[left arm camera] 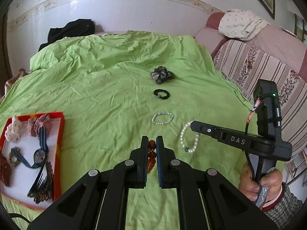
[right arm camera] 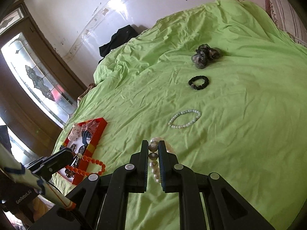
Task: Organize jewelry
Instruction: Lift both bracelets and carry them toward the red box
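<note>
My left gripper (left arm camera: 152, 140) is shut on an orange bead bracelet (left arm camera: 151, 155) and holds it just above the green bedsheet (left arm camera: 105, 88). In the right wrist view that bracelet (right arm camera: 96, 161) dangles from the left gripper (right arm camera: 67, 156) beside the red tray (right arm camera: 99, 132). My right gripper (right arm camera: 153, 143) is shut on a white pearl bracelet (right arm camera: 153, 154), which hangs from it (left arm camera: 181, 137) to the right of the left gripper. On the sheet beyond lie a pale bead bracelet (left arm camera: 163, 118), a black hair tie (left arm camera: 161, 94) and a grey scrunchie (left arm camera: 162, 74), in a row.
The red tray (left arm camera: 59, 134) at the left holds scrunchies, hair clips and claw clips. A black garment (left arm camera: 71, 30) lies at the bed's far end by the wall. A striped sofa (left arm camera: 259, 63) borders the bed on the right. A glazed door (right arm camera: 38, 80) stands left.
</note>
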